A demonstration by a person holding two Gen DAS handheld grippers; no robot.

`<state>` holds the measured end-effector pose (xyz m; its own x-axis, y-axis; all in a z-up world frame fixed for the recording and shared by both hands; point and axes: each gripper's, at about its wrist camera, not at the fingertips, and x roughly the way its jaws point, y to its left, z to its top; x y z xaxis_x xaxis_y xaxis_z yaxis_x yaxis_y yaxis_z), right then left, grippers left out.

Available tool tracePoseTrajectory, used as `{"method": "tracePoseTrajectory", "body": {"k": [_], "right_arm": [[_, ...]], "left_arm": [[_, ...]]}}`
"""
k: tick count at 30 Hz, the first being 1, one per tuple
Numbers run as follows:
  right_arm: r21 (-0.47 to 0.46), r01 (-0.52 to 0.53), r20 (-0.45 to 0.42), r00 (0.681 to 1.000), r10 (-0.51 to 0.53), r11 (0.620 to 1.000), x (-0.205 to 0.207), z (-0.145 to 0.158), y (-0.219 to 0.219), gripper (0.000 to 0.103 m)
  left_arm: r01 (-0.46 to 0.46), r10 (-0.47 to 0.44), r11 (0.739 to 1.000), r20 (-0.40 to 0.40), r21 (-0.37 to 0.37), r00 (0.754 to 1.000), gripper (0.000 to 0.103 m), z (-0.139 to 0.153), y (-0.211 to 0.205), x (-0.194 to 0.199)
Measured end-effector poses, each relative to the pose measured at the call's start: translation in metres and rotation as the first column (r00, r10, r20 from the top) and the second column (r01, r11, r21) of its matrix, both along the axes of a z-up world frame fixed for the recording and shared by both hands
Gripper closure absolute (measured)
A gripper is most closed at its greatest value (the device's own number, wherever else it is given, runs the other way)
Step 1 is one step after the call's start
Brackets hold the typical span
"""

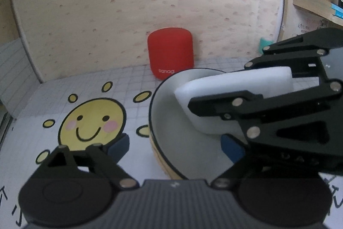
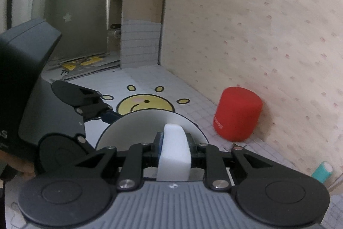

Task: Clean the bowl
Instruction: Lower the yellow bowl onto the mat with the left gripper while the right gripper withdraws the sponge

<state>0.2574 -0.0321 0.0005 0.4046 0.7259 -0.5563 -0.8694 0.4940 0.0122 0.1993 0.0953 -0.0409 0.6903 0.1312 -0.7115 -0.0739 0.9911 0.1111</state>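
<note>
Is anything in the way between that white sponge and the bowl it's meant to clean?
Nothing visible. The right gripper is shut on the white sponge, whose tip reaches over the bowl's rim into the hollow. The red speaker stands behind the bowl against the wall, and the open left gripper straddles the near rim.

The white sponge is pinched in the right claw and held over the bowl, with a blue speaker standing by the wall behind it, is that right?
Nearly. The speaker is red, not blue, as the right wrist view shows. The rest holds: the right claw pinches the white sponge over the bowl.
</note>
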Motion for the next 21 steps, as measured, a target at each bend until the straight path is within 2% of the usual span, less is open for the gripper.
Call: {"method": "tracePoseTrajectory", "body": {"k": [9,21], "right_arm": [[-0.001,0.018,-0.025,1.0,-0.018,1.0,0.012,-0.002,0.001,0.085],[-0.031,0.008,-0.023,1.0,-0.009,0.999,0.017,-0.001,0.016,0.085]], "left_arm": [[0.021,-0.021,1.0,-0.011,-0.016,1.0,0.003,-0.002,0.003,0.011],[-0.008,0.009,0.999,0.019,-0.032,1.0,0.001,0.0,0.023,0.008]]}}
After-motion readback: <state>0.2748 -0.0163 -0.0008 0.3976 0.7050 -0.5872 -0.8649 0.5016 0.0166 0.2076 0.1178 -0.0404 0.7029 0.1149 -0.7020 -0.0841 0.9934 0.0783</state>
